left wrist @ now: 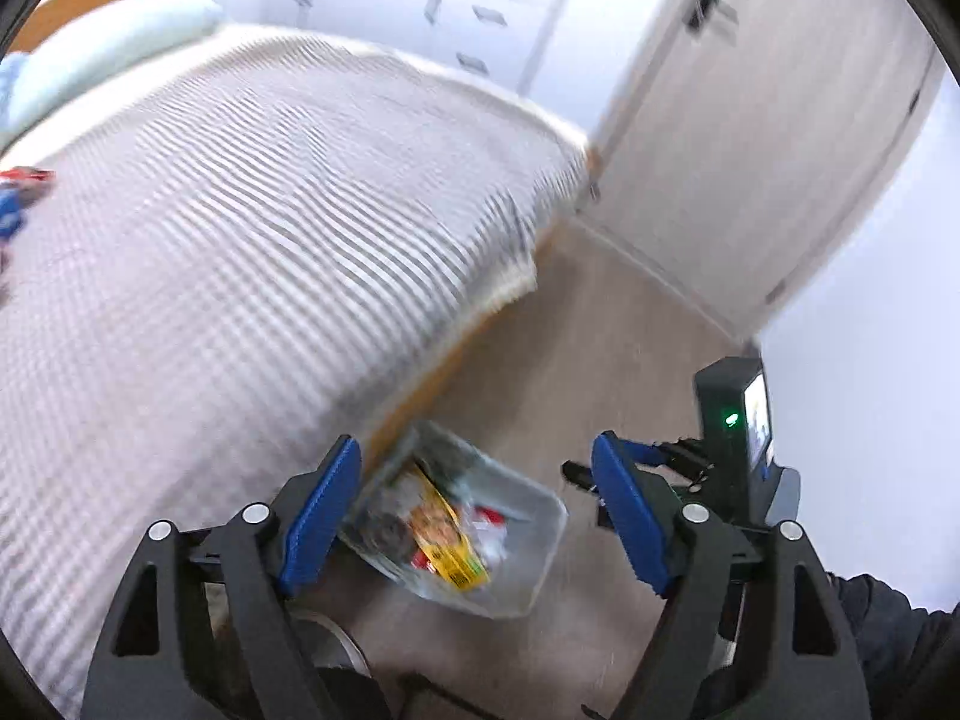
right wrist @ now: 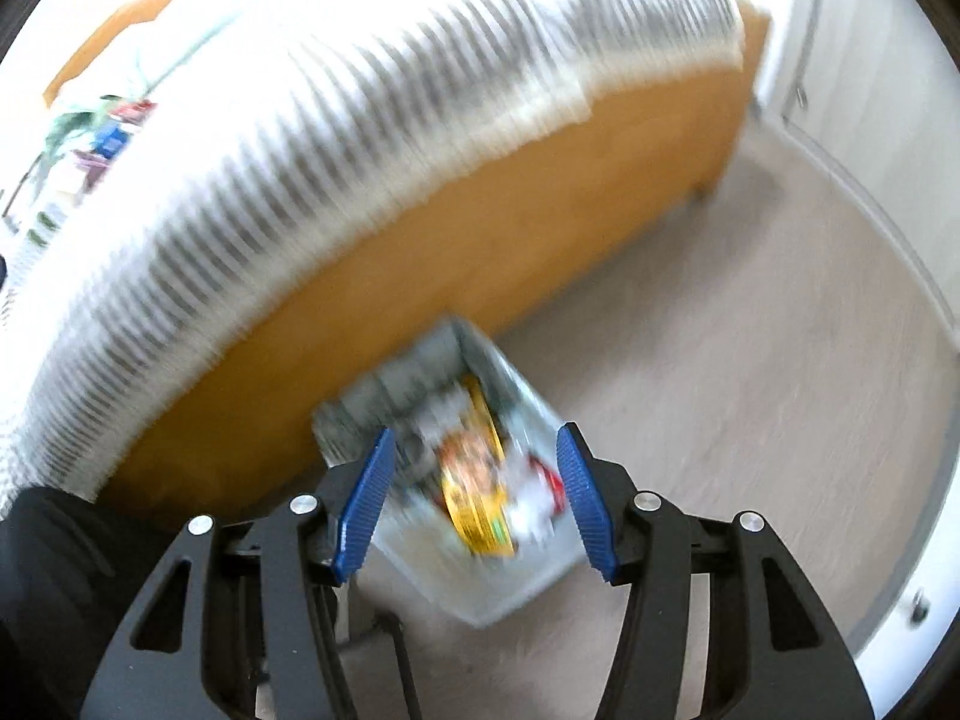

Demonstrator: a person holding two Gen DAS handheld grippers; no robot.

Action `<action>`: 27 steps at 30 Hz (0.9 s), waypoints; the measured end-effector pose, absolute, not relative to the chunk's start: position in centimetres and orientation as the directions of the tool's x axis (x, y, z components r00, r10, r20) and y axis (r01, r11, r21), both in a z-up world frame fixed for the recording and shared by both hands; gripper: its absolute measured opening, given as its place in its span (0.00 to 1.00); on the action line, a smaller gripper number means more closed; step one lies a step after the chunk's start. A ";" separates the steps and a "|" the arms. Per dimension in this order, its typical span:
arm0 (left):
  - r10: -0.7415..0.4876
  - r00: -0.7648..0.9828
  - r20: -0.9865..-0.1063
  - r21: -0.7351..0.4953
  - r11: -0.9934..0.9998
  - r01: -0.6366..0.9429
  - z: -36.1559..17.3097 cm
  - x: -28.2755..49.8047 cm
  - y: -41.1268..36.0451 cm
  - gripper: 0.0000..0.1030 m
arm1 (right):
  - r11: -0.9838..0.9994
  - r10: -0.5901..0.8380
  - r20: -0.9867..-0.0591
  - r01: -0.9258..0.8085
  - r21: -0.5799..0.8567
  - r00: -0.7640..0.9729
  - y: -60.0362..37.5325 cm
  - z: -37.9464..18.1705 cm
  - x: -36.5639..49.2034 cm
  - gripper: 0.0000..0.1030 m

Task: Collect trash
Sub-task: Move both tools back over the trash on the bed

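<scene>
Landmark: the bed [left wrist: 252,228], striped grey-and-white cover, orange wood frame; everything below is placed relative to it.

Trash bin [left wrist: 528,546]: clear plastic tub on the floor right beside the bed's side panel, near the foot end. Both views are pretty blurry, but it sits tilted in frame with its open top facing the cameras.

What's in the bin: a yellow wrapper [left wrist: 450,534] lying across the middle, a red-and-white scrap [left wrist: 489,519] next to it, and some grey stuff I can't make out.

Leftover trash [right wrist: 96,138]: a little pile of colourful wrappers up on the bed, toward the pillow [left wrist: 102,54] end, well apart from the bin.

Left tongs [left wrist: 474,531]: spread wide, nothing between the blue pads, hanging above the bin beside the bed.

Right tongs [right wrist: 474,492]: same deal, wide apart and empty, over the bin with the bed frame just behind it.

Also: closet doors [left wrist: 750,138] past the foot of the bed.
</scene>
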State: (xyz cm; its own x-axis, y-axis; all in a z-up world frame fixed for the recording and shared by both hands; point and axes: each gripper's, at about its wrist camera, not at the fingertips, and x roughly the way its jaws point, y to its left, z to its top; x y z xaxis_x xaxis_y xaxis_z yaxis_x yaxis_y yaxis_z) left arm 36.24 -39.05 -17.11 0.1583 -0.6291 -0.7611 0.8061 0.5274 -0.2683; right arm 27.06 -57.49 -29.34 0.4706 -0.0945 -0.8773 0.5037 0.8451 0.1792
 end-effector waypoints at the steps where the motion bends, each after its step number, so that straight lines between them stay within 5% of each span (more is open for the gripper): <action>1: -0.633 0.188 -0.751 -0.261 0.546 0.796 -16.3 36.8 -37.9 0.77 | 0.856 -0.103 -0.865 0.487 0.174 0.491 -57.0 -28.1 27.9 0.54; 17: -0.420 0.622 -0.661 -0.179 0.893 0.412 -9.3 56.2 -12.1 0.79 | 0.973 0.141 -0.676 0.024 0.229 0.723 -45.0 -15.0 54.0 0.56; 27: -0.378 0.678 -0.630 -0.215 0.924 0.315 -8.3 73.9 -2.8 0.79 | 0.988 0.146 -0.626 -0.150 0.047 0.766 -37.9 -13.8 73.5 0.56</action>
State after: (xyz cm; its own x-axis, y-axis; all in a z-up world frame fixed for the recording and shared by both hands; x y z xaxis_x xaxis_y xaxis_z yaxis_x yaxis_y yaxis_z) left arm 73.91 -2.78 -8.33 0.6781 -0.3780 -0.6303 0.3152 0.9243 -0.2151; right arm 73.48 -37.89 -13.82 0.7662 0.1460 -0.6259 -0.1498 0.9876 0.0469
